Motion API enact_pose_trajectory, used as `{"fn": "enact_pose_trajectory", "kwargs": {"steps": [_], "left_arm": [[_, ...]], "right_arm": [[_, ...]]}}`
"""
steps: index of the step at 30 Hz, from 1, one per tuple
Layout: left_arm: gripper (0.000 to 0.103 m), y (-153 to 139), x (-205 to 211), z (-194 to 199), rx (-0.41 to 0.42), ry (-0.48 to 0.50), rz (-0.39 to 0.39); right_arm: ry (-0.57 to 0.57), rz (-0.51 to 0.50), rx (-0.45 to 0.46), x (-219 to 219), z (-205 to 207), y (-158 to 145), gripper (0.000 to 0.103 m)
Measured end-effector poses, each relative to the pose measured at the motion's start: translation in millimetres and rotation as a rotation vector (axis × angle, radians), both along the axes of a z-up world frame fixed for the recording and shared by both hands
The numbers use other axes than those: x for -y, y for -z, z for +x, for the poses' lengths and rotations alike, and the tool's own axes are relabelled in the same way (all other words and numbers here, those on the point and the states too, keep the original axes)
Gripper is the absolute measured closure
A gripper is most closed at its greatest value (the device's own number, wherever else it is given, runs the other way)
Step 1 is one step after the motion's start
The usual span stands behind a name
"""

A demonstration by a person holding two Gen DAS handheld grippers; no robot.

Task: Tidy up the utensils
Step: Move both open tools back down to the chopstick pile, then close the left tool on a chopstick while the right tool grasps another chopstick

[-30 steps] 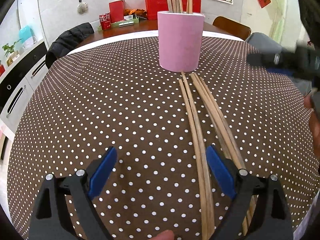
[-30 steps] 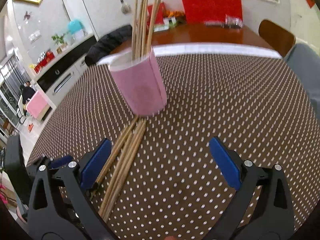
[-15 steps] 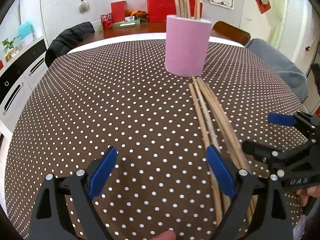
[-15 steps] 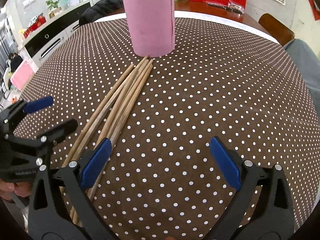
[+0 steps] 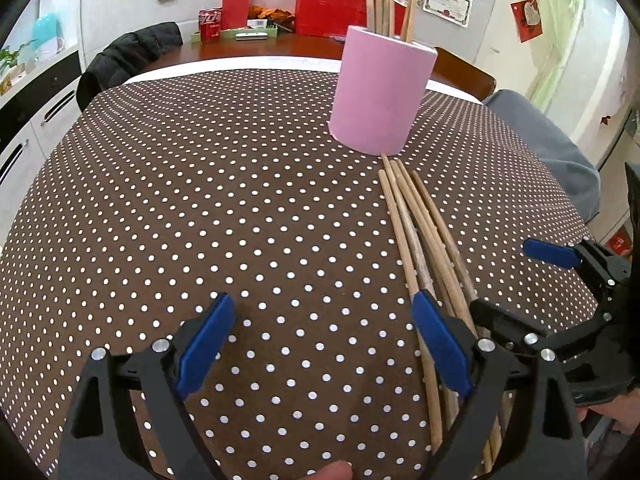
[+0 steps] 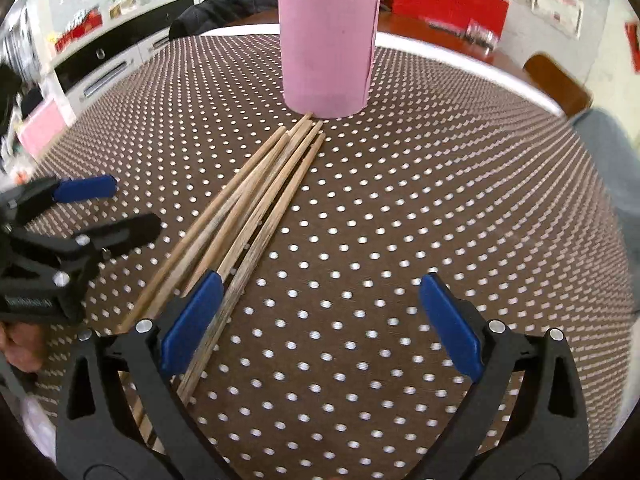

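A pink cup (image 5: 382, 96) stands on the dotted tablecloth with several wooden chopsticks upright in it; it also shows in the right wrist view (image 6: 328, 50). A bundle of loose chopsticks (image 5: 420, 240) lies on the cloth, tips against the cup's base, also in the right wrist view (image 6: 256, 208). My left gripper (image 5: 320, 344) is open and empty, just left of the bundle's near ends. My right gripper (image 6: 320, 320) is open and empty, low over the cloth, its left finger beside the bundle. Each gripper shows in the other's view, the right one (image 5: 516, 284) and the left one (image 6: 116, 208).
The brown white-dotted tablecloth (image 5: 200, 200) covers a round table. Behind it a black jacket hangs on a chair (image 5: 128, 56), and a wooden chair (image 5: 460, 72) stands at the far right. Red boxes and a can sit on a far table (image 5: 248, 40).
My right gripper has come down and closer to the loose chopsticks, its left finger now beside them. My left gripper has shifted slightly left and back; both stay open.
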State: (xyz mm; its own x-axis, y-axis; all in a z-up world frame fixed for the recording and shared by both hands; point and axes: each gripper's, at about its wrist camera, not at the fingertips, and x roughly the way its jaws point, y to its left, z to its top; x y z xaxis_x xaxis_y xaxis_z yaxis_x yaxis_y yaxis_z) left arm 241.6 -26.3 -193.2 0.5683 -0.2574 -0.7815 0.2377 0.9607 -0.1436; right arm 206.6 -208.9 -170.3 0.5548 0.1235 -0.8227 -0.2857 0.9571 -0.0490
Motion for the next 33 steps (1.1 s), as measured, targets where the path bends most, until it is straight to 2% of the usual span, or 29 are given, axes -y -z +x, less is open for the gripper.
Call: {"fn": "enact_pose_trajectory", "kwargs": {"steps": [2,10,16,23,25,28,31,33], "left_arm": [[0.014,-1,2,0,0.005,0.012,0.012],[0.014,6,25,5,0.023,0.051,0.17],[0.014,-1,23,7,0.03,0.069,0.118],[0.014,5,34,1,0.021,0.093,0.126],[0.014,6,38,3,0.02,0.089,0.137],[0.013,7,47,2,0.038,0.087,0.199],[0.013,7,48,6,0.029,0.082,0.207],[0.013,6,51,11,0.022,0.074,0.215]], "right_arm": [[-0.007,-0.013,0.003,0,-4,2,0.007],[0.019,-0.001,-0.007,20,-6,4,0.006],[0.025,0.025,-0.017,28,-5,4,0.006],[0.024,0.043,-0.023,33,0,5,0.006],[0.023,0.044,-0.023,34,0,5,0.006],[0.021,0.037,-0.022,33,2,4,0.006],[0.018,0.029,-0.025,31,5,4,0.007],[0.018,0.024,-0.024,30,8,3,0.012]]}}
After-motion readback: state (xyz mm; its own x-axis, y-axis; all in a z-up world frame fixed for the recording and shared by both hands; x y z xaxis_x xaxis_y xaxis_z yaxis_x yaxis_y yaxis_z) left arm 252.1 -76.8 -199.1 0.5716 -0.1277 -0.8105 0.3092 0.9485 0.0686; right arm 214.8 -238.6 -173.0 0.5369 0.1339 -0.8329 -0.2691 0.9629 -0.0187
